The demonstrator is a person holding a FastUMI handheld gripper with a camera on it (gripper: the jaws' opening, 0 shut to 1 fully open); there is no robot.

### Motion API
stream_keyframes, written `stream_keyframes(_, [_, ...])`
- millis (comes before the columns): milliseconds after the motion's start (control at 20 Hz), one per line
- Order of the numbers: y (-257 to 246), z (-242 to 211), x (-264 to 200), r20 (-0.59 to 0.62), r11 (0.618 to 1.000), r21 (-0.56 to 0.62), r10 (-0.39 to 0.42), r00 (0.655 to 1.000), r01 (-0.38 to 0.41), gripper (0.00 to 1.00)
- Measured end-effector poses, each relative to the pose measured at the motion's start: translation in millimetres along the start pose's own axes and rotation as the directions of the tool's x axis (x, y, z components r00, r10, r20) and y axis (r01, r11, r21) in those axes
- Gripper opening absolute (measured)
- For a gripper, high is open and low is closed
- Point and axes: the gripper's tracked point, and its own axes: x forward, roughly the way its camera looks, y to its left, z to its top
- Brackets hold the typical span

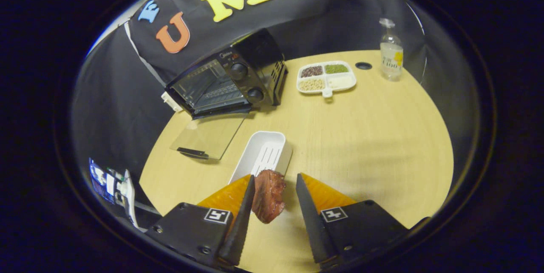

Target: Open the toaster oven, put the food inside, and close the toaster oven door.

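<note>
At the tabletop's far left edge, the toaster oven (229, 79) stands with its glass door (208, 137) folded flat toward you, so the cavity is ready to load. Nearer, the empty white tray (263, 154) lies just beyond the fingers. Your gripper (274, 190) is spread: the food (267, 194), a reddish slab, touches the left finger only, well apart from the right, its long axis running along the fingers toward the tray.
</note>
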Motion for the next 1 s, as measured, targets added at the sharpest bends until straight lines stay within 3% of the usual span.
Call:
stream_keyframes(100, [5.5,0.1,4.3,-0.034,0.993,0.097,0.073,0.997,-0.07,0.48])
stream_keyframes(250, [6.1,-5.1,7.4,-0.083,0.978,0.177,0.128,0.988,-0.112,0.28])
stream_keyframes(450, [7.3,-0.7,4.5,-0.096,0.97,0.207,0.146,0.985,-0.124,0.18])
stream_keyframes(750, [24.1,14.2,-5.7,-0.058,0.986,0.141,0.095,0.994,-0.086,0.16])
stream_keyframes(1000, [68.6,44.3,-24.5,0.048,0.984,0.165,0.061,0.997,-0.068,0.15])
